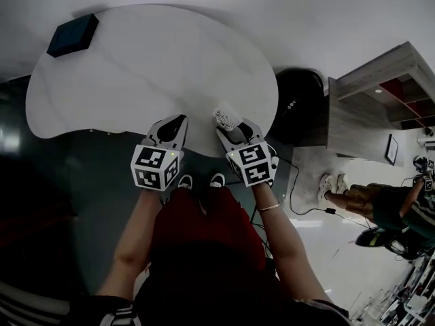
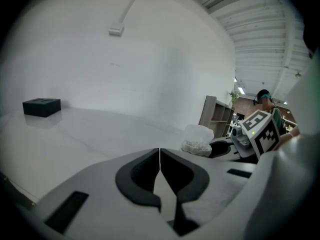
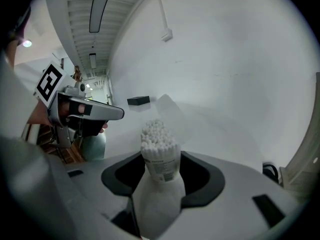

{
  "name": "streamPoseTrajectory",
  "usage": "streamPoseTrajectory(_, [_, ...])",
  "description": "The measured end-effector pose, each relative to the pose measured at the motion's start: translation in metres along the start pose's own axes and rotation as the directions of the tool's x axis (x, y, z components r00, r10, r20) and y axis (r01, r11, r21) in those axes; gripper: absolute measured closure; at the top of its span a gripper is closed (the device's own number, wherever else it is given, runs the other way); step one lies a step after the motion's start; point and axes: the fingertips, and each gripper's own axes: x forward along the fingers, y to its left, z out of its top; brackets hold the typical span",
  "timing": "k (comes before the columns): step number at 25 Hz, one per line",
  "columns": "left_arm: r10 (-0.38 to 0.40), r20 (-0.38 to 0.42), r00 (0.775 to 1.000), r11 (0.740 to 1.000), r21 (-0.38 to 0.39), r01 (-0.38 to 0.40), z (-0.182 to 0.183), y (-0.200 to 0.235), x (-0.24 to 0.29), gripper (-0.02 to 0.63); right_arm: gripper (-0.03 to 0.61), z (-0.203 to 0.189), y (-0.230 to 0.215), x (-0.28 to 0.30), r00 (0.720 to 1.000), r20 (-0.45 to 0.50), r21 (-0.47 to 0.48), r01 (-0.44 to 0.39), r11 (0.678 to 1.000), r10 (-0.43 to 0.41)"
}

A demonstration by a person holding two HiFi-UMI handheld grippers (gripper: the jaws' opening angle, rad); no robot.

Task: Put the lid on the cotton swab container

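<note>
Cotton swab container (image 1: pixel 226 118) sits between the pads of the right tongs (image 1: pixel 230 125) at the near edge of the white tabletop (image 1: pixel 149 66), toward its right end, with the white swab heads showing at its open top. In the head view the left tongs (image 1: pixel 177 121) hover beside it, also at the near edge, a short gap away. A dark box (image 1: pixel 73 34) lies at the far left corner of the tabletop.

In the left gripper view the left tongs (image 2: pixel 159 153) are pressed together, their 2 dark pads meeting along a thin line with nothing between them. To the right, the container (image 2: pixel 196 140) shows in the right tongs (image 2: pixel 220 148), whose marker cube (image 2: pixel 261 132) stands behind. The dark box (image 2: pixel 41 106) rests far off at the left on the tabletop (image 2: pixel 90 134).

In the right gripper view the right tongs (image 3: pixel 161 169) are clamped on the container (image 3: pixel 161 156), 1 dark pad on each side of its clear, labelled wall. The packed swab heads rise above the pads. The left tongs (image 3: pixel 107 113) appear at the left, apart from the container, and the dark box (image 3: pixel 138 100) lies beyond on the tabletop (image 3: pixel 215 129).
</note>
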Motion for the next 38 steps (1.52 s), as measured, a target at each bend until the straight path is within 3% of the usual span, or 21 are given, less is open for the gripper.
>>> streamPoseTrajectory(11, [-0.034, 0.031, 0.999, 0.999, 0.041, 0.032, 0.022, -0.005, -0.001, 0.588, 0.364, 0.001, 0.004, -0.006, 1.000, 0.011, -0.005, 0.000, 1.000, 0.000])
streamPoseTrajectory(19, [-0.154, 0.070, 0.986, 0.979, 0.149, 0.143, 0.066, -0.033, 0.013, 0.588, 0.365, 0.011, 0.012, -0.023, 0.999, 0.039, -0.010, 0.030, 0.999, -0.030])
streamPoseTrajectory(24, [-0.245, 0.067, 0.967, 0.946, 0.234, 0.223, 0.091, -0.060, 0.025, 0.588, 0.365, 0.013, 0.010, -0.033, 0.996, 0.049, -0.019, 0.072, 0.997, -0.071])
streamPoseTrajectory(30, [-0.366, 0.001, 0.931, 0.882, 0.320, 0.346, 0.107, -0.096, 0.038, 0.588, 0.365, 0.015, 0.009, -0.042, 0.992, 0.059, -0.008, 0.108, 0.994, -0.107])
streamPoseTrajectory(38, [-0.421, -0.067, 0.905, 0.822, 0.393, 0.411, 0.110, -0.125, 0.045, 0.588, 0.367, 0.023, 0.001, -0.054, 0.984, 0.085, 0.007, 0.159, 0.987, -0.159])
